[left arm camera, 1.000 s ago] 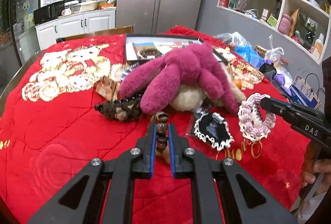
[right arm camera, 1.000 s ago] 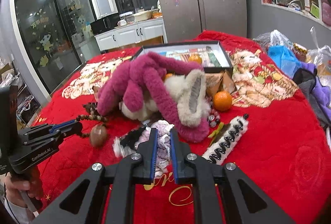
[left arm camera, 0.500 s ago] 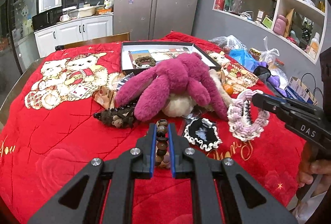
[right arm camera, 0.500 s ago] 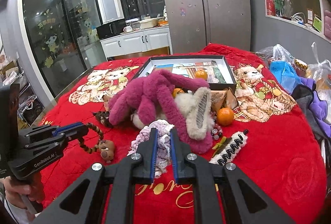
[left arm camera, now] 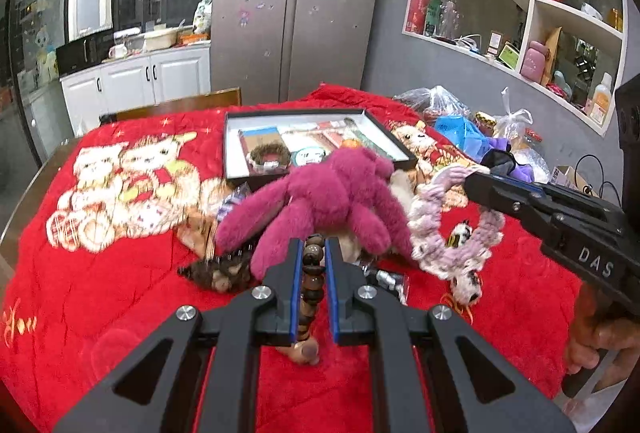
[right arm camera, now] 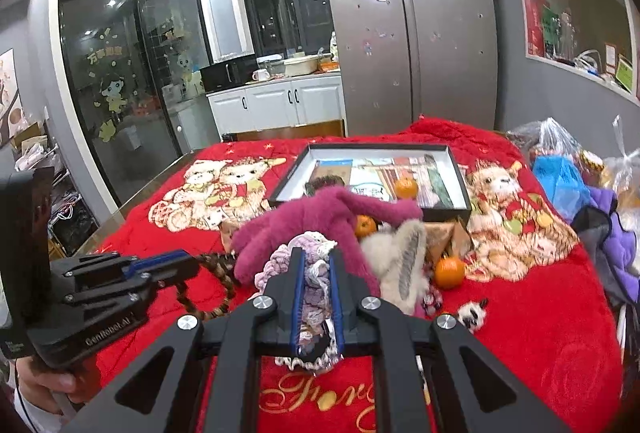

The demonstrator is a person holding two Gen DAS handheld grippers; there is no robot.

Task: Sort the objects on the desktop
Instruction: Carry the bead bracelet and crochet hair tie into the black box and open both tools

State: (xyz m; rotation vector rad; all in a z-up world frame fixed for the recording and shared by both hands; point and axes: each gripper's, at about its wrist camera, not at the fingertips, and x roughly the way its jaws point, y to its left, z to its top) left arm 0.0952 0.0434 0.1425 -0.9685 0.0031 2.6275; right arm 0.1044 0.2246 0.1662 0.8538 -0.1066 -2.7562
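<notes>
Two grippers, each clamped on one item, both clear of red blanket, likely bound for box. Left gripper pinches brown bead bracelet; loop dangles below. Right gripper grips lilac knitted scrunchie. Beyond: magenta plush toy, oranges loose beside it. Farthest: black box, open; holds brown hair tie, orange, flat cards.

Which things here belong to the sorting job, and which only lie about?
Job: bead bracelet in left gripper; knitted scrunchie in right gripper; black tray; plush toy; oranges.

Lying about: plastic bags, fridge, shelves.
</notes>
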